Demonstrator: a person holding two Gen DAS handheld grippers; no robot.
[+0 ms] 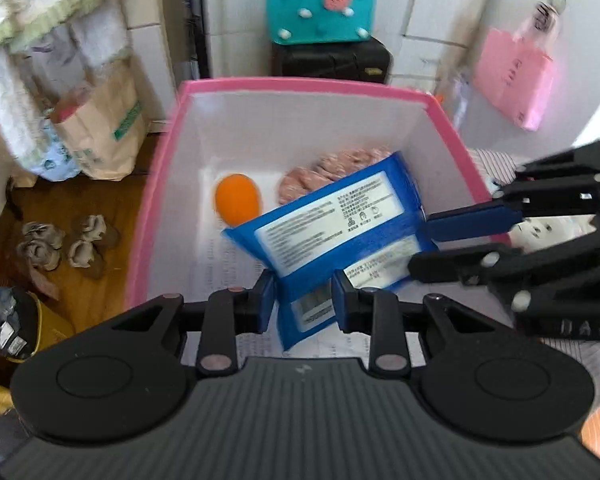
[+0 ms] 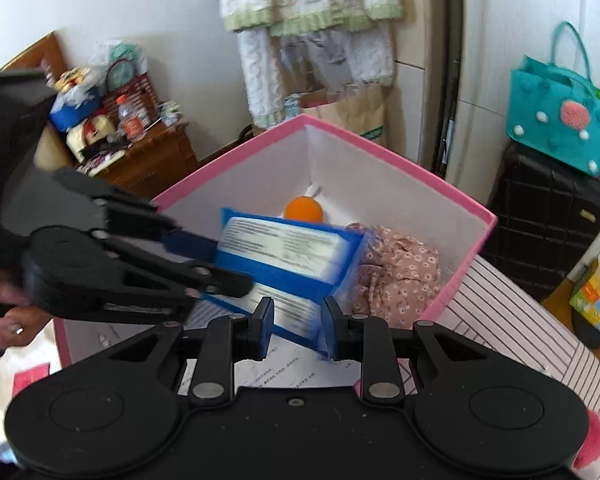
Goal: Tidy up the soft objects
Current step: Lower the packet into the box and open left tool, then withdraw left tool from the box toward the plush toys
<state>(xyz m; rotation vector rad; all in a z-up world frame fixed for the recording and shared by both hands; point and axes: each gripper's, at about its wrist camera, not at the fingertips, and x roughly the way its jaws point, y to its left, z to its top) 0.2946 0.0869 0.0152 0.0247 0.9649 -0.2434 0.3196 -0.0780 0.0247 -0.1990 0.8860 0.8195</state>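
My left gripper [image 1: 302, 300] was clamped on the near edge of the blue plastic pack of wet wipes with white printed labels [image 1: 332, 220]; both pads pressed the film, which bunched between them. My right gripper [image 2: 296, 320] was closed on the same pack [image 2: 284, 256], at its other near corner, so I carried the load on two grips. In the left wrist view the right gripper [image 1: 452, 236] entered from the right and met the pack's right edge.

The pack hung inside the pink-rimmed, white-walled fabric storage box [image 1: 296, 84], tilted, with its far end higher than the gripped end. I could not tell whether it touched the box floor.

Handling, as I judged it: the pack was soft and moderately heavy for its bulk, with slick film that sagged away from any single hold. An edge seam or a corner was the best place to take it, because the flat faces offered the pads little purchase. It was not fragile, so a short drop was acceptable.

Farther in, an orange rounded soft ball [image 1: 237, 199] lay on the box floor to the left. A crumpled pink floral cloth [image 2: 396, 272] lay at the far right.
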